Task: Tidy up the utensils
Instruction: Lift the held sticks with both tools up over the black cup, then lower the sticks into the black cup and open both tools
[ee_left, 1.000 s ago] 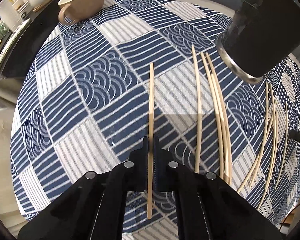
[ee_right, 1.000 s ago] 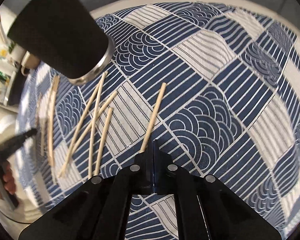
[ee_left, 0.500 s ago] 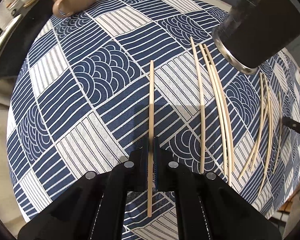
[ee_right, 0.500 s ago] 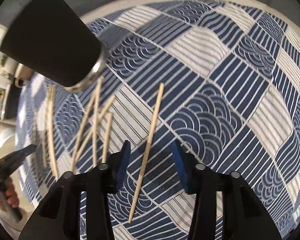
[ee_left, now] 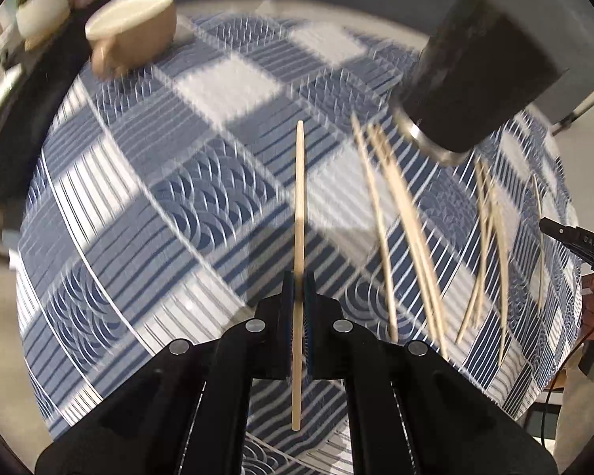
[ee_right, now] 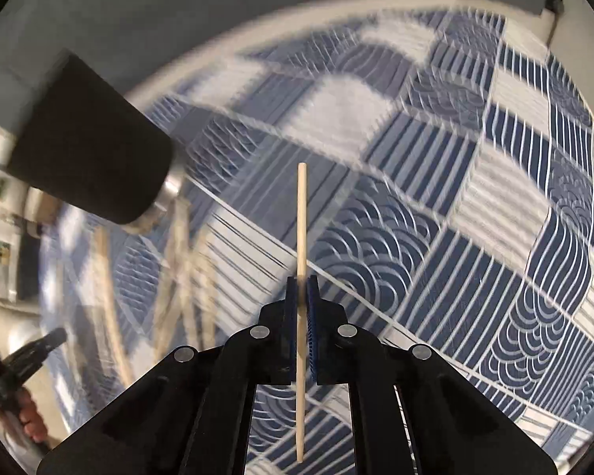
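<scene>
The left gripper (ee_left: 298, 291) is clamped on a pale wooden chopstick (ee_left: 299, 206). The right gripper (ee_right: 302, 297) pinches another light wooden chopstick (ee_right: 301, 229) above the blue-and-white patterned tablecloth (ee_right: 475, 217), near a tall black cylindrical holder (ee_right: 87, 150).

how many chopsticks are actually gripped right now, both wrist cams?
2. One chopstick is clamped in the left gripper; another chopstick is clamped in the right gripper. The loose chopsticks lie blurred on the tablecloth beside the black holder.
</scene>
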### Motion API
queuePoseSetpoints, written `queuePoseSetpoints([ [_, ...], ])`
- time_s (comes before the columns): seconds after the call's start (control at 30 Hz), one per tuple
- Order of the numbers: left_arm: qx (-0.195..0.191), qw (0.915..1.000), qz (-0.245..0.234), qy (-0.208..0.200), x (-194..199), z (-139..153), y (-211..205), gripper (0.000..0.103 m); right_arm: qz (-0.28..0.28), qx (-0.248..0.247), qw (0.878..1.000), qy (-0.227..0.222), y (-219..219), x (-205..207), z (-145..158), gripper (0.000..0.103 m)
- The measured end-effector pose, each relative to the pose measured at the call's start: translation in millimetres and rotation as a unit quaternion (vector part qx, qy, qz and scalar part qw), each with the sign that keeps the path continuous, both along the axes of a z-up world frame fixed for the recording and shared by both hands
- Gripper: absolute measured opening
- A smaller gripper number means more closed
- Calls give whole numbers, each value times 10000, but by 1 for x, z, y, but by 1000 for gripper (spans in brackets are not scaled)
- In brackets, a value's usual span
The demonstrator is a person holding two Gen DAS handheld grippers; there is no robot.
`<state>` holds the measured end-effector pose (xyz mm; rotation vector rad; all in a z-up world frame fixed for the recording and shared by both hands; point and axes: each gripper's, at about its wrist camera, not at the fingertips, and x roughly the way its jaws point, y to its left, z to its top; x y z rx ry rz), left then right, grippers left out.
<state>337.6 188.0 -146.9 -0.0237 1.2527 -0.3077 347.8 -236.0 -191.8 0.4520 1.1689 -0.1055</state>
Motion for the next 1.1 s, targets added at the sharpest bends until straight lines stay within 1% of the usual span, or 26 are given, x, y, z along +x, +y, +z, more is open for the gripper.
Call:
queuePoseSetpoints([
  [0.03,-114,9998,-3,-139,3,9,3,5,74,22,9996,-283,2,-1,13,4],
  [0.07,-246,9995,33,-216,6,18,5,5,107,7,9991,-411,3,-2,20,4],
  [0.13,-451,9986,97,-252,10,31,-6,5,148,71,9967,-798,5,1,46,4],
  [0.17,-573,9977,74,-343,15,45,-8,5,172,118,9944,-1040,9,4,66,5],
  [0.23,-768,9954,-32,-570,20,69,-16,5,333,101,9891,-1431,19,16,95,5],
  [0.27,-872,9940,-64,-658,22,79,-19,5,459,12,9851,-1658,25,24,111,5],
  [0.3,-1054,9910,-102,-817,29,95,-25,5,617,-105,9796,-1909,34,28,130,5],
  [0.37,-1238,9864,-139,-1071,33,114,-30,5,956,-177,9661,-2392,43,43,160,5],
  [0.47,-1487,9768,-156,-1532,46,140,-49,5,1321,-346,9510,-2774,56,63,182,5],
  [0.5,-1529,9722,-163,-1764,50,152,-59,5,1452,-357,9458,-2884,59,71,188,5],
  [0.57,-1614,9663,-160,-1998,54,163,-73,5,1642,-323,9378,-3043,63,83,195,5],
  [0.6,-1752,9613,-159,-2118,58,169,-81,5,1717,-331,9339,-3118,65,89,196,5],
  [0.63,-1805,9589,-146,-2184,61,172,-86,5,1771,-339,9308,-3180,66,93,198,5],
  [0.7,-1907,9516,-124,-2409,67,178,-97,5,1888,-225,9233,-3338,67,103,199,5],
  [0.77,-2033,9459,-74,-2528,74,179,-106,5,1965,-60,9156,-3507,68,113,198,5],
  [0.83,-2222,9382,-36,-2653,80,175,-114,5,2002,10,9084,-3671,68,120,195,5],
  [0.93,-2395,9265,-30,-2901,86,167,-122,5,2019,199,8993,-3874,71,128,186,5],
  [1.0,-2448,9220,-27,-2999,91,158,-127,5,2033,286,8928,-4010,74,134,177,5],
  [1.07,-2432,9199,-2,-3075,95,146,-131,5,2039,314,8926,-4010,77,137,169,5],
  [1.1,-2460,9199,-1,-3054,96,141,-132,5,2030,394,8949,-3953,75,139,162,5],
])
